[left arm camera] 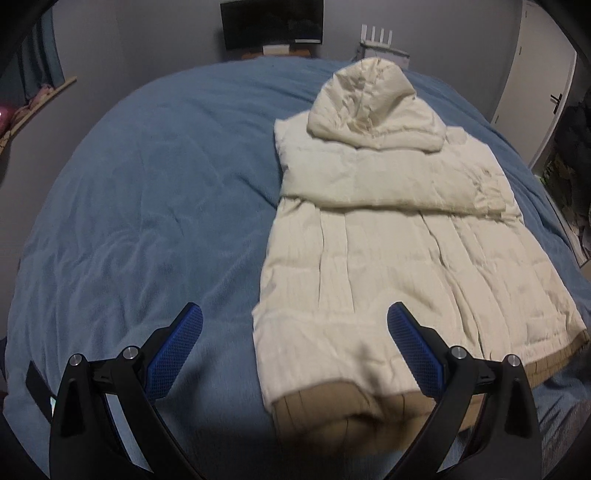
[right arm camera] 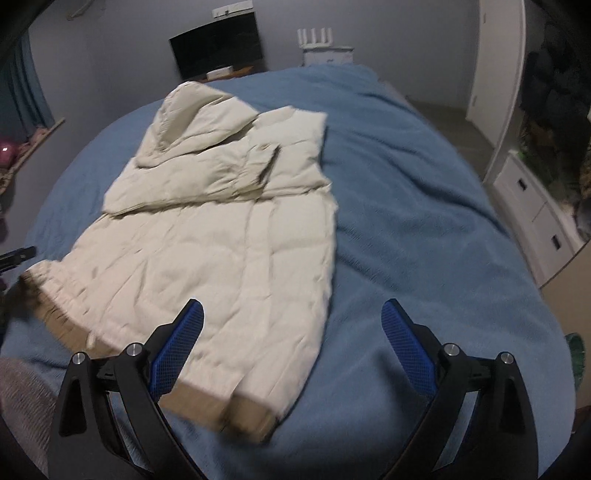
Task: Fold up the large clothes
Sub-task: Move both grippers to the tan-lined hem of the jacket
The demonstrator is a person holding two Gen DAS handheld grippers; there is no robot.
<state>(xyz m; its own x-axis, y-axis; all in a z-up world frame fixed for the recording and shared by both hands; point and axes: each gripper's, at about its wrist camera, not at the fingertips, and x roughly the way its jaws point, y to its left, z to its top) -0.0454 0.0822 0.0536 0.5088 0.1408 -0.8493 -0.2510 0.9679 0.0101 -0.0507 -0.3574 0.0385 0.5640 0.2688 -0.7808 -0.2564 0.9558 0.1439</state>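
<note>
— Where's the coat right now?

— My cream hooded puffer jacket (left arm camera: 388,236) lies flat on the blue blanket (left arm camera: 147,192) that covers the bed. In the left wrist view it fills the right half of the frame, hood (left arm camera: 373,110) toward the top, tan hem band (left arm camera: 354,410) at the bottom centre. A sleeve (left arm camera: 388,184) is folded across the chest, just below the hood.

— And your tools?

— My left gripper (left arm camera: 294,314) has its blue-padded fingers spread wide apart, holding nothing. It hangs over the jacket's lower left corner: one pad (left arm camera: 173,354) sits over bare blanket, the other over the cream fabric near the hem.

— The other one?

— My right gripper (right arm camera: 292,312) is also spread wide and empty. In its view the jacket takes up the left and centre of the frame, hem (right arm camera: 221,410) at the bottom. The left pad (right arm camera: 177,350) overlaps the jacket's lower part; the right pad is over blanket. Whether either pad touches the fabric, I cannot tell.

— Anything else around?

— A dark monitor (left arm camera: 271,22) at the top centre of the left view, a white door (left arm camera: 543,85) at the upper right. In the right view, white drawers (right arm camera: 532,218) stand at the right edge, and a small piece of my left tool shows at the far left edge.
</note>
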